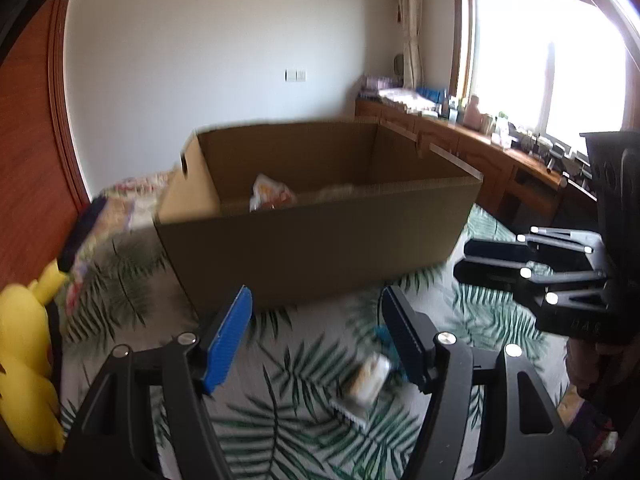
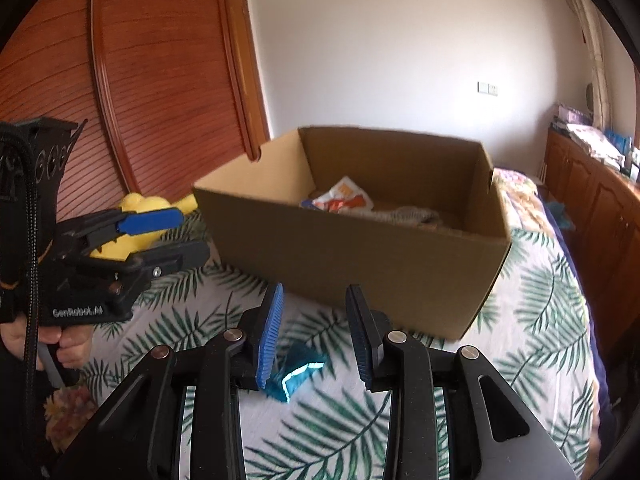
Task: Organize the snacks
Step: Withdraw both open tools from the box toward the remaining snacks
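Observation:
An open cardboard box (image 1: 320, 248) (image 2: 340, 256) stands on the leaf-print bedspread (image 1: 280, 432), with snack bags (image 1: 272, 192) (image 2: 344, 200) inside. My left gripper (image 1: 316, 340) (image 2: 192, 232) is open in front of the box. A small pale snack packet (image 1: 368, 380) lies on the bed below its jaws, beside something teal (image 1: 382, 334). My right gripper (image 2: 316, 336) (image 1: 462, 260) hovers near the box with a narrow gap between its jaws and nothing in it. A teal foil packet (image 2: 296, 372) lies on the bed just under it.
A yellow plush toy (image 1: 24, 340) (image 2: 140, 204) lies left of the box. A wooden wardrobe (image 2: 140, 80) stands behind it. A cluttered wooden sideboard (image 1: 460, 140) (image 2: 592, 184) runs under the window on the right. A flowered quilt (image 1: 120, 204) lies at the bed's far end.

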Demonstrator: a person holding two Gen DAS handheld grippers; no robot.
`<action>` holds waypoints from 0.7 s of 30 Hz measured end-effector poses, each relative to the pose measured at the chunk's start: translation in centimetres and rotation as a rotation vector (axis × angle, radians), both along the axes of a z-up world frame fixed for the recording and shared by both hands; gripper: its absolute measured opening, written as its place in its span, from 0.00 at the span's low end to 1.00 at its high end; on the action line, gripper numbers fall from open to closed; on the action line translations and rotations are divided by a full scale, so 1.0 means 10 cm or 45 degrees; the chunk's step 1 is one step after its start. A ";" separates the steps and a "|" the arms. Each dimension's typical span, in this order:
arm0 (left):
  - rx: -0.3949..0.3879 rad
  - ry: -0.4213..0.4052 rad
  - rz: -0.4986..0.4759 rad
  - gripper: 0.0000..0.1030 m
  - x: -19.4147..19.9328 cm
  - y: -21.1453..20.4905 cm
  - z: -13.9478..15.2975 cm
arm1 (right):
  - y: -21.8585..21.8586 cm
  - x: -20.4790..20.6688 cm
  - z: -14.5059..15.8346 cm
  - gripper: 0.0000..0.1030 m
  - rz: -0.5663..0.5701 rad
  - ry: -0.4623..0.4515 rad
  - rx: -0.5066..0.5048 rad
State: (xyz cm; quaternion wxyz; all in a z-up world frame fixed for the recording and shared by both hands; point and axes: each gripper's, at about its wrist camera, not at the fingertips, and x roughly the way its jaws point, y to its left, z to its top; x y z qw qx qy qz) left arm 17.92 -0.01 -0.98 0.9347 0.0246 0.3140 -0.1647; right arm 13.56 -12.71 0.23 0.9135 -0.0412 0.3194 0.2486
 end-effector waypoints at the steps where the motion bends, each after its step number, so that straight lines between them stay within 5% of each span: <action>1: 0.004 0.031 -0.005 0.66 0.00 0.00 -0.09 | 0.00 0.00 -0.03 0.31 -0.001 0.009 -0.004; 10: 0.070 0.153 -0.056 0.62 -0.04 -0.20 -0.45 | 0.03 0.11 -0.39 0.31 -0.004 0.131 -0.033; 21: 0.076 0.208 -0.111 0.59 -0.05 -0.36 -0.56 | 0.10 0.19 -0.58 0.31 0.018 0.220 -0.023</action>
